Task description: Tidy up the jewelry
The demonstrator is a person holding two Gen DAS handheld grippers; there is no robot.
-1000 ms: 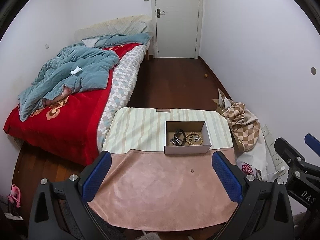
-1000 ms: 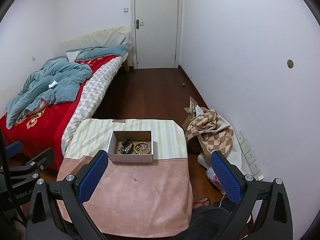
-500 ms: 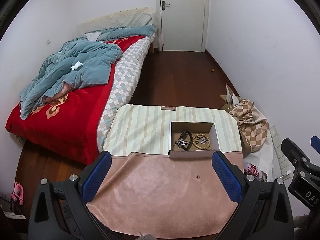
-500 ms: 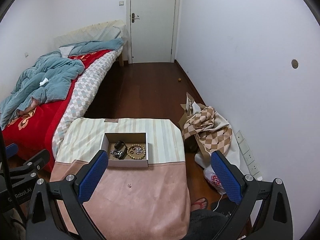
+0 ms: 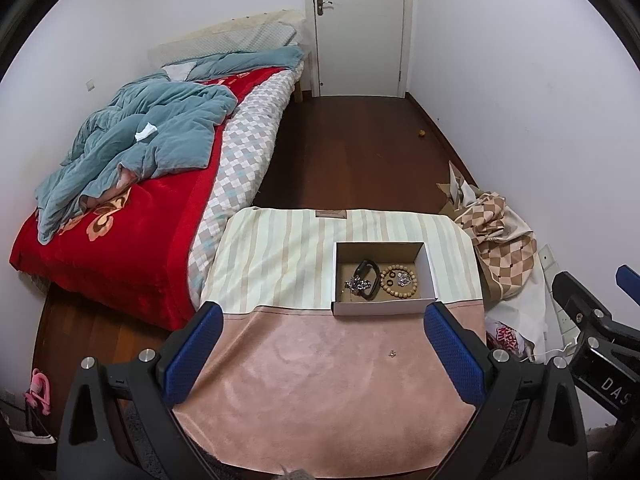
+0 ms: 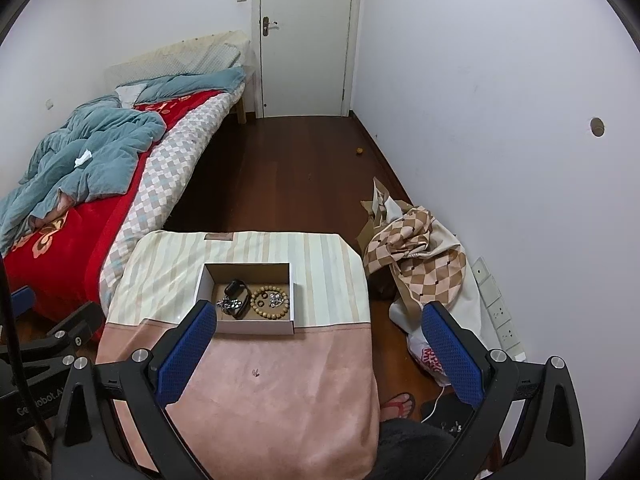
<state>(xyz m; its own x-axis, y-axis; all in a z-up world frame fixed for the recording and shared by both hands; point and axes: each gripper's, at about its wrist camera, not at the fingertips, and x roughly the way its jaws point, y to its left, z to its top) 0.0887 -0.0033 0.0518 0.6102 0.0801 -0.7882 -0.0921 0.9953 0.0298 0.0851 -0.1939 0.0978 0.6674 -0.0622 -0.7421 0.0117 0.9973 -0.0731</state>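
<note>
- Left gripper [image 5: 320,344] hangs above the near pink half of the cloth-covered table [image 5: 280,400], jaws spread wide, nothing between them.
- Right gripper [image 6: 316,340] likewise released and empty, high over the same table; its left finger overlaps the box's near-left corner in that view, not touching as far as I can tell.
- White cardboard box [image 5: 430,276] sits at about 1 o'clock from the left gripper, on the striped far half of the cloth, just past the seam with the pink half.
- Inside the box: wooden bead bracelet [image 5: 386,284] on the right side, two small dark rings [image 5: 390,279] and a sparkly cluster [image 5: 407,279] inside its loop; dark band [image 5: 374,278] at centre, shiny silver chain piece [image 5: 356,283] touching it at 9 o'clock.
- One tiny item [image 5: 392,354] lies alone on the pink cloth, 6 o'clock from the box, well apart. Too small to identify; maybe an earring or stud.
- Stage: most pieces already in the box, the speck outside. Fits nearly sorted, or pieces being taken out to lay out. Can't settle it.
- Handling tips, either way: approach from straight above, close on one piece only; chain and band tangle easily, so pinch at a free edge; the speck needs fingertip-end contact pressed into the soft cloth.
</note>
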